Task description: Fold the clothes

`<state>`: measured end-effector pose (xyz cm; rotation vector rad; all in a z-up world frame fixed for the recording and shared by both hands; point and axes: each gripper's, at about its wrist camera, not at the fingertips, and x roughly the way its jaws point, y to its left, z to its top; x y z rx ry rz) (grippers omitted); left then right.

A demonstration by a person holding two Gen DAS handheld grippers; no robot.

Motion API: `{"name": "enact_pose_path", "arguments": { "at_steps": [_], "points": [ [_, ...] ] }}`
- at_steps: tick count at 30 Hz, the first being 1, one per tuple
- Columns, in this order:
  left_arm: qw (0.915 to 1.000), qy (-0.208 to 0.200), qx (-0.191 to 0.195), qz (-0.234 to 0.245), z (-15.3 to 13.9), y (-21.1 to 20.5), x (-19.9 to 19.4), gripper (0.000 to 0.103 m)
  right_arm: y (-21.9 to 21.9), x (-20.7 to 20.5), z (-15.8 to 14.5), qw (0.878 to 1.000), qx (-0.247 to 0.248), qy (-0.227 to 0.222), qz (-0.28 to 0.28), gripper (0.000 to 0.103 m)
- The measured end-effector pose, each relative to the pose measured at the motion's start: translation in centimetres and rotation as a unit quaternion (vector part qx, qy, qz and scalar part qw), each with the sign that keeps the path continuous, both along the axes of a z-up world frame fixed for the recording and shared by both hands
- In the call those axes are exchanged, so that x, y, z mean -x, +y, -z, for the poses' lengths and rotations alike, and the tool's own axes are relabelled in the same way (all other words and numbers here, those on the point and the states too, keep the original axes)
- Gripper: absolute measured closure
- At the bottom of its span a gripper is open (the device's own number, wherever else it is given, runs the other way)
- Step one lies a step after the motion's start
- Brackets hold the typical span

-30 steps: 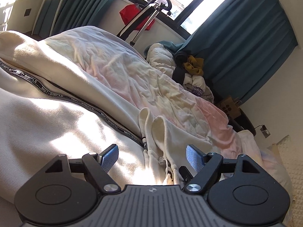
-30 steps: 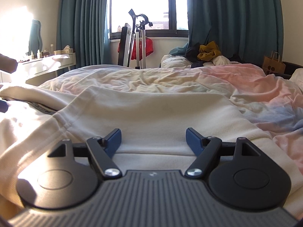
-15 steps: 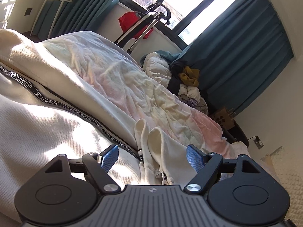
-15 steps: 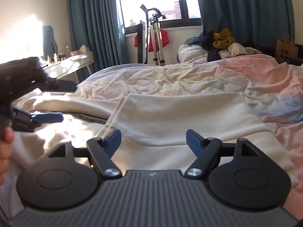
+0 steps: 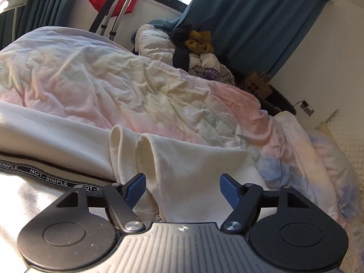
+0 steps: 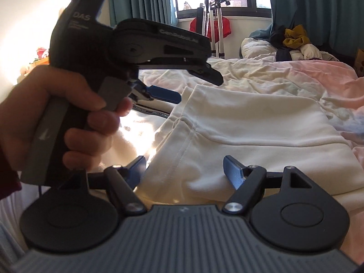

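A cream-white garment (image 5: 193,166) with a black "NOT-SIMPLE" band (image 5: 45,179) lies spread on the bed. Its folded part (image 6: 250,122) lies flat in the right wrist view. My left gripper (image 5: 183,187) is open and hovers over the garment's rolled folds (image 5: 141,150), holding nothing. My right gripper (image 6: 184,170) is open just above the garment's near edge. The left gripper also shows in the right wrist view (image 6: 163,94), held in a hand at the left above the cloth.
A rumpled pastel duvet (image 5: 136,95) covers the bed. A pile of clothes (image 5: 200,52) lies at the far end by teal curtains (image 5: 250,22). A folded stand with a red cloth (image 6: 211,27) is by the window. A paper bag (image 5: 257,86) stands at the right.
My left gripper has swung right over the rolled folds. My right gripper has moved left and closer, and the hand-held left gripper has come large into its view.
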<state>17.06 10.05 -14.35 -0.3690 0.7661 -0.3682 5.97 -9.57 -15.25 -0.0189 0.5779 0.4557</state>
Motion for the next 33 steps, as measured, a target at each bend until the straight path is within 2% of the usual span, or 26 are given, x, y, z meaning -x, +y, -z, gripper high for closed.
{"name": "enact_pose_path", "arguments": {
  "at_steps": [2, 4, 6, 7, 8, 9, 11, 14, 19, 22, 24, 26, 29, 30, 33],
  "points": [
    [1.0, -0.004, -0.005, 0.004, 0.9, -0.2, -0.4, 0.038, 0.0, -0.2, 0.3, 1.0, -0.003, 0.01, -0.004, 0.028],
    [0.9999, -0.006, -0.01, 0.011, 1.4, -0.4, -0.7, 0.039, 0.1, -0.5, 0.6, 1.0, -0.011, 0.017, -0.009, 0.036],
    [0.9998, -0.003, -0.013, 0.016, 1.6, -0.2, -1.1, 0.046, 0.3, -0.5, 0.5, 1.0, -0.015, 0.018, -0.016, 0.054],
    [0.9997, -0.002, -0.014, 0.019, 1.8, -0.2, -1.4, 0.056, 0.4, -0.5, 0.5, 1.0, -0.016, 0.019, -0.018, 0.058],
    [0.9997, 0.004, -0.014, 0.019, 2.0, 0.0, -1.6, 0.069, 0.5, -0.5, 0.5, 1.0, -0.013, 0.018, -0.018, 0.068],
    [0.9997, 0.01, -0.013, 0.019, 2.3, 0.2, -1.8, 0.075, 0.5, -0.4, 0.5, 1.0, -0.008, 0.016, -0.014, 0.078],
    [0.9996, 0.011, -0.015, 0.022, 2.5, 0.4, -1.8, 0.081, 0.3, -0.5, 0.5, 1.0, -0.011, 0.018, -0.008, 0.084],
    [0.9996, 0.004, -0.018, 0.023, 2.1, 0.3, -1.5, 0.089, 0.0, -0.6, 0.3, 0.999, -0.026, 0.021, -0.005, 0.087],
    [0.9997, -0.015, 0.006, 0.017, 0.1, 1.3, -0.7, 0.091, 0.1, 0.1, -0.6, 0.999, -0.037, 0.0, -0.017, 0.088],
    [0.9994, -0.025, 0.022, 0.006, -0.9, 2.1, -0.3, 0.091, 0.1, 0.0, -1.1, 0.998, -0.062, -0.002, -0.031, 0.088],
    [0.9995, -0.029, 0.011, 0.004, -0.7, 2.1, -0.2, 0.09, 0.0, -0.4, -1.2, 0.996, -0.081, 0.002, -0.036, 0.088],
    [0.9999, -0.014, 0.007, 0.004, 0.3, 2.0, -0.5, 0.089, 0.1, -1.0, -0.7, 0.996, -0.086, 0.02, -0.034, 0.088],
    [1.0, -0.001, 0.001, -0.002, 1.6, 2.1, -0.7, 0.084, 0.0, -2.1, 0.3, 0.994, -0.092, 0.057, -0.03, 0.087],
    [1.0, -0.003, 0.004, -0.001, 1.7, 2.2, -0.7, 0.083, -0.1, -2.0, 0.0, 0.994, -0.091, 0.051, -0.03, 0.086],
    [0.9997, -0.011, 0.015, -0.012, 1.2, 2.9, -0.1, 0.071, -0.2, -1.7, -0.8, 0.995, -0.085, 0.035, -0.028, 0.085]
  ]
}}
